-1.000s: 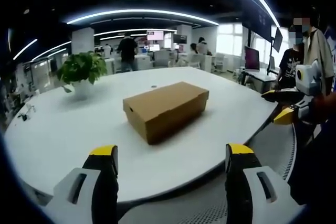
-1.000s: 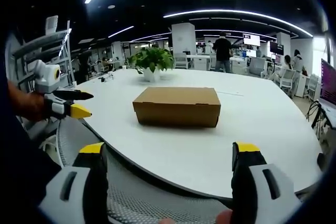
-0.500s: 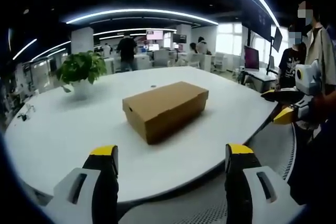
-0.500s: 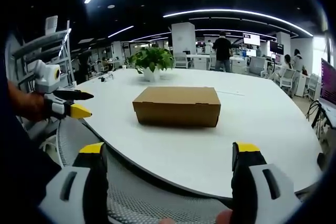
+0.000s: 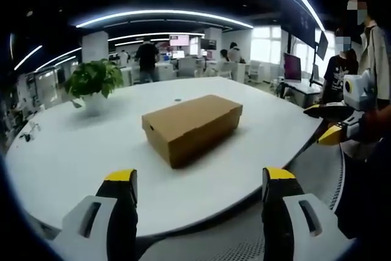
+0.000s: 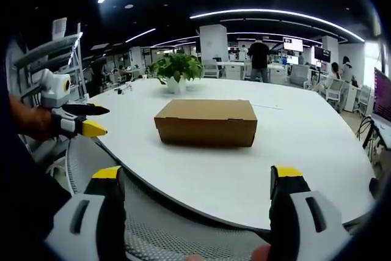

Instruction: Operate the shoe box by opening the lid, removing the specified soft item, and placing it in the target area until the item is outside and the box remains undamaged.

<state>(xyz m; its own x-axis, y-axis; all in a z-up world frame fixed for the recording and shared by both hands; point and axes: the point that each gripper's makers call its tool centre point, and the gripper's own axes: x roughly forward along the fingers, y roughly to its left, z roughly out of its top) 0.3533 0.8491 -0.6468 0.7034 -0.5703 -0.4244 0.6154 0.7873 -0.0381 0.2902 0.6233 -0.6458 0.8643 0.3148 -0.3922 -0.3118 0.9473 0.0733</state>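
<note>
I hold the left gripper (image 5: 197,178) and right gripper (image 6: 200,175) short of the white worktop (image 6: 305,151), jaws wide, empty. The brown shoe box (image 6: 205,122), lid closed, lies mid-worktop, near a potted plant (image 5: 93,84).

Long curved white ceiling light strips (image 5: 165,15) and bright windows (image 5: 267,44) light the room evenly. The dark ceiling stays dim. The round white bench (image 6: 293,151) glares pale, and the closed brown cardboard box (image 6: 206,123) casts only a faint soft shadow. Fisheye bending warps the edges of both views, and far desks look soft and grainy.
</note>
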